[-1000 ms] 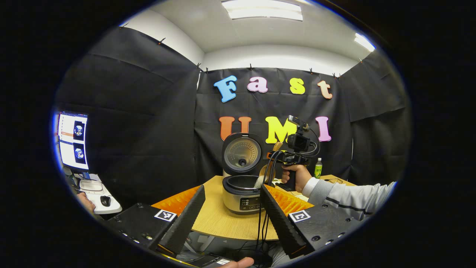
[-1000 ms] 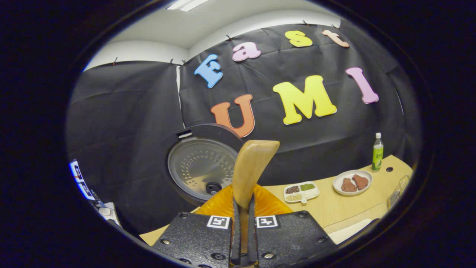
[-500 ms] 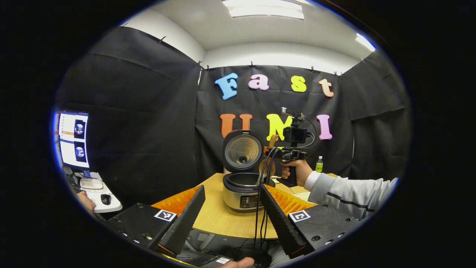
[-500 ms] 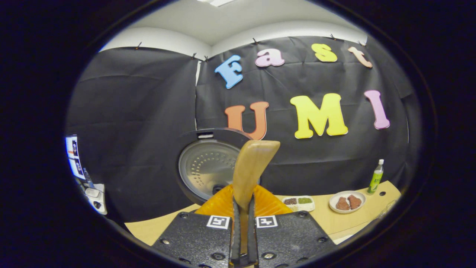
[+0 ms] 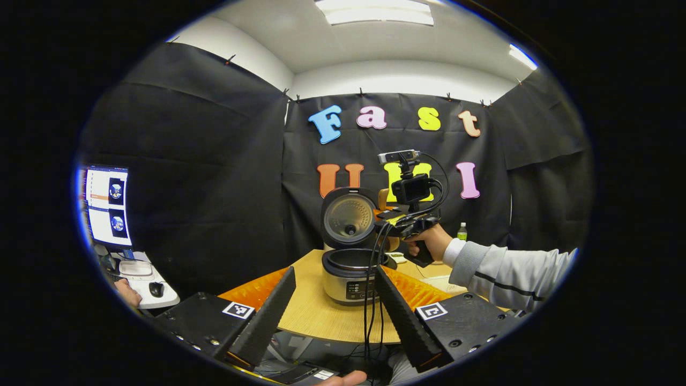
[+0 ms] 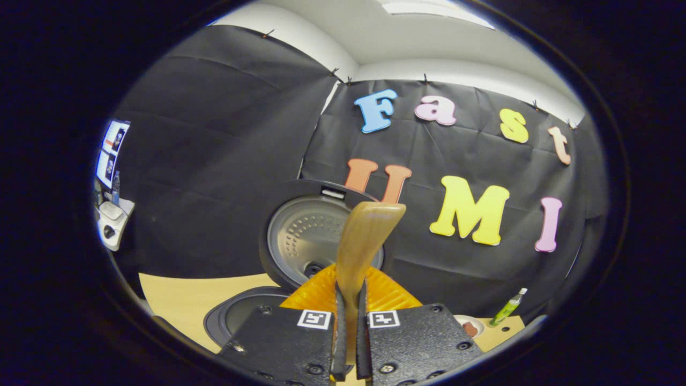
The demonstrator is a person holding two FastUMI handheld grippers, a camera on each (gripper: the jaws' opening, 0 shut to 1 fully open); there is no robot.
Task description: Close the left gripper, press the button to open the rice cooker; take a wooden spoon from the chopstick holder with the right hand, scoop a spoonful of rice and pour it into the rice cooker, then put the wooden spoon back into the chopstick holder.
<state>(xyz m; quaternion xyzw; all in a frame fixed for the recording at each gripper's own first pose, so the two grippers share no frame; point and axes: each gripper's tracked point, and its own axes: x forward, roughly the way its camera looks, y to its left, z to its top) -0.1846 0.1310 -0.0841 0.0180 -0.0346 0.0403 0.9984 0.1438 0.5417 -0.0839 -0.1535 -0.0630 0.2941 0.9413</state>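
With its two fingers pinched narrow on the flat handle of the pale wooden spoon (image 6: 360, 252), the right gripper (image 6: 348, 343) holds the spoon above the open silver rice cooker (image 5: 348, 276), whose round perforated inner lid (image 6: 313, 241) stands up just behind the handle. The bowl end of the spoon is hidden below the gripper, so whether rice remains on it cannot be told. Judged from this, the step in hand is the pour or its end; doing it well means tilting over the dark inner pot (image 6: 241, 316) rather than its rim, then lifting straight up before swinging away. The raised lid close by and the black cables (image 5: 375, 300) hanging from the right gripper (image 5: 399, 228) in front of the cooker could catch. Well apart, near the edge of the light wooden table (image 5: 321, 321), the left gripper (image 5: 335, 305) hangs with fingers spread wide, holding nothing. A green bottle (image 6: 509, 308) stands to the right
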